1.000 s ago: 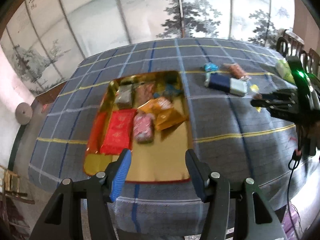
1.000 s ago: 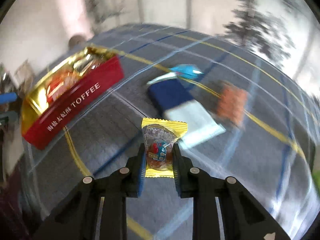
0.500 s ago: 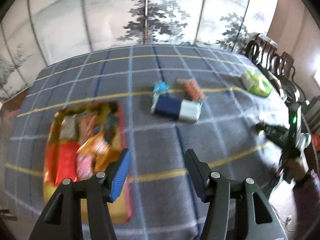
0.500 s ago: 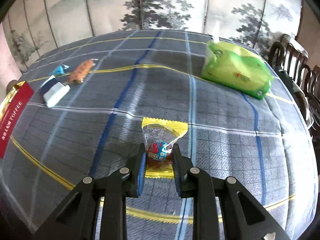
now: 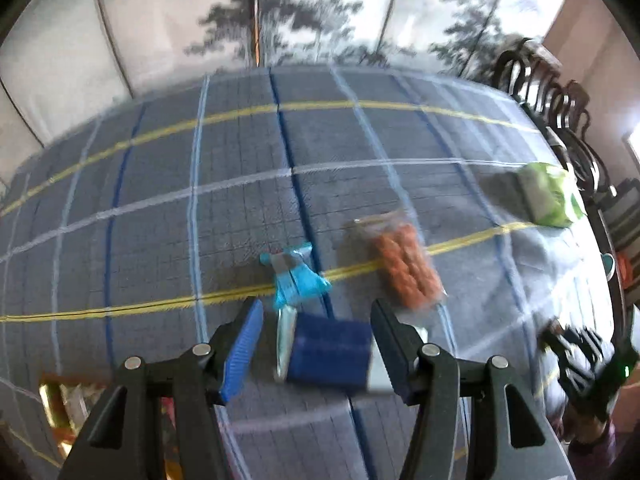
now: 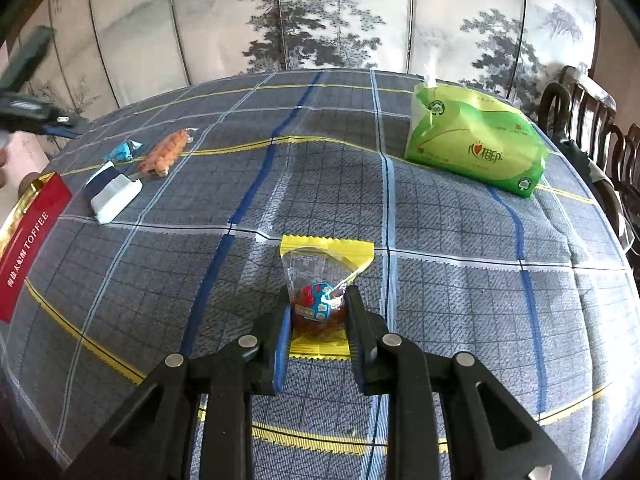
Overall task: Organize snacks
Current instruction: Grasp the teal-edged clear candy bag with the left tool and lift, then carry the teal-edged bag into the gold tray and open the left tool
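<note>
- Holding my right gripper [image 6: 318, 314] tilted down over the blue-grey plaid tablecloth [image 6: 440, 320], I have its jaws pinching a clear snack packet with yellow crimped ends [image 6: 320, 280]; a brown sweet with a red and blue label sits between the pads.
- My left gripper [image 5: 316, 340] points steeply down, jaws spread about halfway and empty; its view is blurred.
- Between and just past those spread fingers lies a flat navy-and-white wrapped bar [image 5: 330, 354], with a small light-blue twisted candy wrapper [image 5: 296, 276] just beyond it and a clear packet of orange crackers [image 5: 404, 264] beyond the right finger.
- A red and gold tin lettered TOFFEE [image 6: 28, 240] sits far left of my right gripper; from here I cannot see its contents. The left wrist view shows only a gold corner with blurred wrappers.
- A green plastic tissue pack [image 6: 476, 140] lies well beyond my right gripper, to its right.
</note>
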The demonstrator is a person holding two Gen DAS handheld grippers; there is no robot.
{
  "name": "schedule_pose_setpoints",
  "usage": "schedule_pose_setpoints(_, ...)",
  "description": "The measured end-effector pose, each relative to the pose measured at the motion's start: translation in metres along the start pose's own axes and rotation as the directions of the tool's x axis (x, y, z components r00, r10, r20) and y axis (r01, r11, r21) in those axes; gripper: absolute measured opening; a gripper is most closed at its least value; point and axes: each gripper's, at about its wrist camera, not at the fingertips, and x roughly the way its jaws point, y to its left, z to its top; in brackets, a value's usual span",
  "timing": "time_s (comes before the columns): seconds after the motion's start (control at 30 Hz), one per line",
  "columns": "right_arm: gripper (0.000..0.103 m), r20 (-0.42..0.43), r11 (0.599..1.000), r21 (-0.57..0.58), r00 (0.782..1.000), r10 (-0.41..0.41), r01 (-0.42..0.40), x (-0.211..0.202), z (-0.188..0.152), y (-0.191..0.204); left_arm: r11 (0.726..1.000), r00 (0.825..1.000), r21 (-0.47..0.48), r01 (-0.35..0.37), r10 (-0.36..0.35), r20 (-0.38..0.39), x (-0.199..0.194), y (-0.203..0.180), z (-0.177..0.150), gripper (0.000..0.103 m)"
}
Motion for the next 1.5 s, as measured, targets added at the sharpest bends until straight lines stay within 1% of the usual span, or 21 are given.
schedule_pose_setpoints(0.07, 0.023, 0.000, 1.000, 0.004, 1.000, 0.007, -0.007, 0.001, 0.001, -0.001, 0.999, 0.999, -0.038, 0.028, -0.029, -0.035, 0.017, 0.007, 0.010, 0.057)
schedule_pose_setpoints(0.17, 0.023, 0.000, 1.000, 0.004, 1.000, 0.007, -0.007, 0.001, 0.001, -0.001, 0.997, 0.996, -0.075, 0.036, -0.041, -0.074, 0.033, 0.013, 0.019, 0.057)
schedule_pose_setpoints(0.33, 0.023, 0.000, 1.000, 0.008, 1.000, 0.012, -0.012, 0.002, 0.001, -0.002, 0.997, 0.994, -0.033, -0.067, 0.064, -0.083, 0.051, 0.009, 0.030, 0.057)
schedule_pose_setpoints(0.43, 0.023, 0.000, 1.000, 0.006, 1.000, 0.012, -0.012, 0.002, 0.001, -0.001, 0.997, 0.992, -0.025, -0.073, 0.070, -0.103, 0.062, 0.009, 0.030, 0.057)
schedule_pose_setpoints(0.5, 0.023, 0.000, 1.000, 0.007, 1.000, 0.013, -0.013, 0.002, 0.001, -0.001, 0.997, 0.988, -0.032, -0.068, 0.063, -0.141, 0.073, 0.009, 0.029, 0.037)
schedule_pose_setpoints(0.53, 0.023, 0.000, 1.000, 0.007, 1.000, 0.012, -0.012, 0.002, 0.001, -0.001, 0.997, 0.989, -0.028, -0.076, 0.072, -0.128, 0.074, 0.009, 0.028, 0.030)
schedule_pose_setpoints(0.57, 0.023, 0.000, 1.000, 0.006, 1.000, 0.012, -0.012, 0.002, 0.001, -0.001, 0.998, 0.991, -0.022, -0.062, 0.059, -0.121, 0.074, 0.008, 0.027, 0.029)
schedule_pose_setpoints(0.6, 0.023, 0.000, 1.000, 0.006, 1.000, 0.011, -0.011, 0.003, 0.001, -0.001, 0.999, 0.992, -0.023, -0.026, 0.023, -0.126, 0.075, 0.007, 0.025, 0.028)
schedule_pose_setpoints(0.63, 0.023, 0.000, 1.000, 0.006, 1.000, 0.009, -0.009, 0.003, 0.001, -0.001, 0.999, 0.993, -0.024, -0.029, 0.027, -0.113, 0.073, 0.006, 0.023, 0.027)
schedule_pose_setpoints(0.7, 0.023, 0.000, 1.000, 0.004, 1.000, 0.007, -0.007, 0.003, 0.001, -0.001, 0.997, 0.996, -0.019, -0.068, 0.067, -0.062, 0.060, 0.000, 0.015, 0.027)
schedule_pose_setpoints(0.73, 0.023, 0.000, 1.000, 0.003, 1.000, 0.005, -0.005, 0.002, 0.001, 0.000, 0.998, 0.998, -0.028, -0.050, 0.049, -0.036, 0.049, -0.003, 0.010, 0.027)
schedule_pose_setpoints(0.77, 0.023, 0.000, 1.000, 0.003, 1.000, 0.005, -0.005, 0.002, 0.001, 0.000, 0.999, 1.000, -0.039, -0.031, 0.031, -0.001, 0.035, -0.007, 0.003, 0.027)
schedule_pose_setpoints(0.83, 0.023, 0.000, 1.000, 0.002, 1.000, 0.003, -0.003, 0.003, 0.001, 0.000, 0.998, 0.997, -0.047, -0.040, 0.043, 0.064, 0.009, -0.017, -0.015, 0.027)
schedule_pose_setpoints(0.9, 0.023, -0.001, 1.000, -0.003, 1.000, -0.005, 0.005, 0.003, 0.001, 0.001, 0.997, 0.990, -0.057, -0.050, 0.057, 0.127, -0.021, -0.029, -0.041, 0.027)
schedule_pose_setpoints(0.97, 0.023, -0.001, 1.000, -0.002, 1.000, -0.010, 0.010, 0.003, 0.001, 0.001, 0.997, 0.984, -0.062, -0.056, 0.065, 0.168, -0.045, -0.038, -0.068, 0.027)
schedule_pose_setpoints(1.03, 0.023, -0.001, 1.000, 0.002, 1.000, -0.015, 0.015, 0.003, 0.001, 0.001, 0.995, 0.979, -0.078, -0.058, 0.072, 0.191, -0.066, -0.044, -0.093, 0.027)
schedule_pose_setpoints(1.13, 0.023, -0.002, 1.000, 0.000, 1.000, -0.018, 0.018, 0.003, 0.001, 0.001, 0.993, 0.971, -0.083, -0.090, 0.106, 0.214, -0.088, -0.053, -0.129, 0.027)
schedule_pose_setpoints(1.23, 0.023, -0.003, 0.999, -0.011, 0.999, -0.034, 0.034, 0.003, 0.001, 0.003, 0.990, 0.969, -0.101, -0.096, 0.116, 0.217, -0.106, -0.051, -0.162, 0.027)
schedule_pose_setpoints(1.3, 0.023, -0.003, 0.999, -0.013, 0.999, -0.038, 0.038, 0.003, 0.001, 0.003, 0.985, 0.962, -0.122, -0.119, 0.145, 0.231, -0.121, -0.047, -0.184, 0.027)
schedule_pose_setpoints(1.4, 0.023, -0.004, 0.999, -0.018, 0.999, -0.048, 0.048, 0.003, 0.001, 0.006, 0.983, 0.958, -0.135, -0.125, 0.155, 0.242, -0.135, -0.046, -0.207, 0.027)
schedule_pose_setpoints(1.5, 0.023, -0.004, 0.998, -0.025, 0.998, -0.058, 0.058, 0.002, 0.001, 0.008, 0.974, 0.940, -0.145, -0.175, 0.209, 0.270, -0.149, -0.040, -0.229, 0.027)
